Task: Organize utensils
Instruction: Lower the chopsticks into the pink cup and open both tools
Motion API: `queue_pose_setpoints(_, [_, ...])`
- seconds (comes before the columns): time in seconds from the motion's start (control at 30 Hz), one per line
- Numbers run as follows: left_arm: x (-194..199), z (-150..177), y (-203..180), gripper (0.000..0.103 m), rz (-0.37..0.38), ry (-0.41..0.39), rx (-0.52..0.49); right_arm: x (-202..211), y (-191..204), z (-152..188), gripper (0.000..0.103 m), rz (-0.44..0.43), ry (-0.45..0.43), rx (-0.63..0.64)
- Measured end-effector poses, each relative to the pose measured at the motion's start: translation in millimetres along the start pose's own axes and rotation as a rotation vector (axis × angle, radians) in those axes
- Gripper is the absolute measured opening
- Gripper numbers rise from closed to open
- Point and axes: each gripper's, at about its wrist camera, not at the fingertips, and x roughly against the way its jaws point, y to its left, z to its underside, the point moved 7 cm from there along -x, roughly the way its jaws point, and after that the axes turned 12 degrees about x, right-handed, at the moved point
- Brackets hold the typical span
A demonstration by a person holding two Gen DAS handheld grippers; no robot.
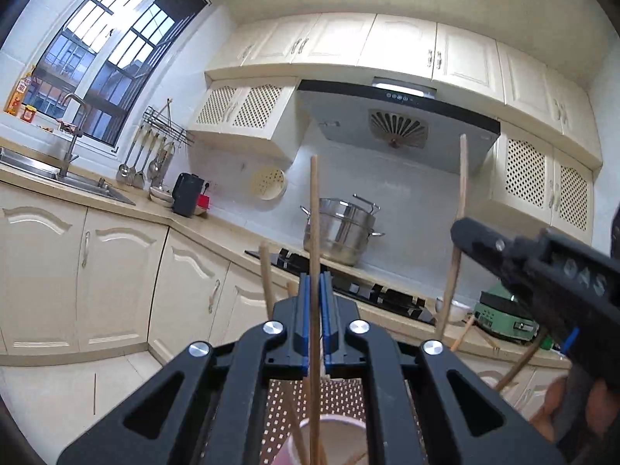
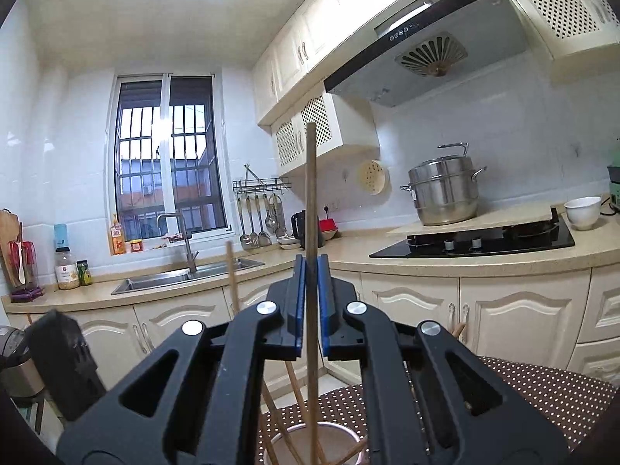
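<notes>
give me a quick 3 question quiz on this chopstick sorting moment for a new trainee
1. True or false: the left gripper is shut on a chopstick.
2. Where do the lower ends of the chopsticks go? A) the sink B) the cup C) the steamer pot
3. Fill in: the cup stands on a brown cloth with white ____.

Key:
1. True; the right gripper also grips its own chopstick.
2. B
3. dots, seen on the dotted cloth.

Two hand-held grippers show, each clamping one chopstick: the left (image 1: 314, 290) and the right (image 2: 311, 271). One cup (image 2: 333, 432) holds several more chopsticks; exact number unclear.
</notes>
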Motion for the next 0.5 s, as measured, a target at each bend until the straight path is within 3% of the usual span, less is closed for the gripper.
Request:
queue_pose_setpoints(0.3, [21.2, 12.1, 4.6, 0.007, -0.004, 0.064, -0.021, 5.7, 9.6, 19.6, 0.007, -0.007, 0.076, 0.025])
queue_pose_setpoints(0.37, [25.3, 12.2, 5.2, 0.028, -0.006, 0.077, -0.014, 8.7, 11.7, 21.6, 0.007, -0.008, 0.091, 0.036])
queue_pose_setpoints(0.5, [32.7, 6.6, 3.0, 0.032, -0.005, 0.087, -0.001, 17.4, 16.8, 19.6, 0.007, -0.009, 0.108, 0.065])
